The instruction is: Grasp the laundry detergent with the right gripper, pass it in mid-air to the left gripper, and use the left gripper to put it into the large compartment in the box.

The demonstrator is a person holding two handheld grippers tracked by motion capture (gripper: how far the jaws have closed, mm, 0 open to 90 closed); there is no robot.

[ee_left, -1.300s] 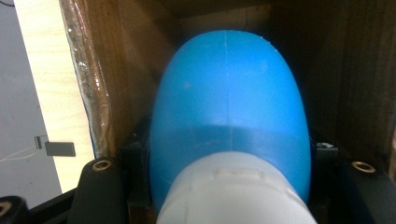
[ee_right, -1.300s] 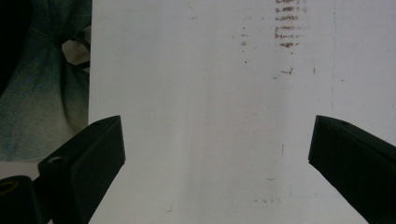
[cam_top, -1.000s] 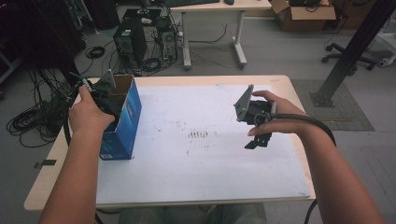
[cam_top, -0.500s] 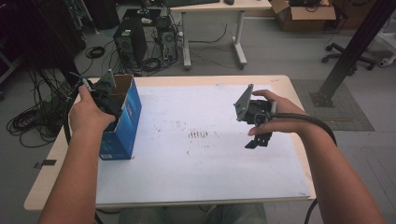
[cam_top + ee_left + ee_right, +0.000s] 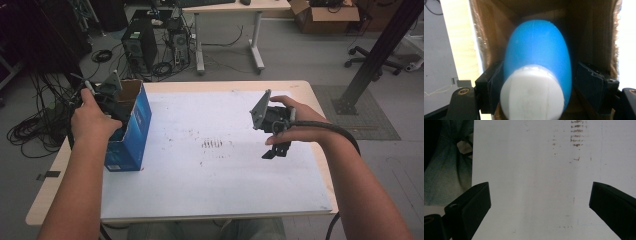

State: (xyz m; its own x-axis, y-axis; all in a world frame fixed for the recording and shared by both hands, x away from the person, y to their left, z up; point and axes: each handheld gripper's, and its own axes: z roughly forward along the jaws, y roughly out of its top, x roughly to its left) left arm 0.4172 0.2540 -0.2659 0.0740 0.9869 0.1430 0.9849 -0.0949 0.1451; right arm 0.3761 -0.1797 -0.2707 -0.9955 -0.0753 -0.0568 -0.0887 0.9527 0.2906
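— Wooden-edged table under a white paper sheet, cables and computer towers on the floor toward 12 o'clock. Where does the work sit?

— At 9 o'clock on the table: open-topped blue cardboard box, standing upright at the sheet's left edge. Inside it, seen along the left gripper, a smooth blue egg-shaped plastic bottle with a white round cap.

— Long axis?

— Running straight along the left gripper's line of sight, cap end nearest the camera, blue body pointing deeper into the box.

— And the grasp?

— Left jaws set either side of the bottle just behind the cap; left pad looks pressed on, right pad close or touching. Hard to tell whether firmly clamped.

— Other hand?

— Right gripper at 3 o'clock, well apart from the box, jaws spread wide over bare paper near the brown smudge marks, holding nothing.

— Next move hinges on?

— Probably a pull back along that axis, up out of the box mouth, by the left hand.
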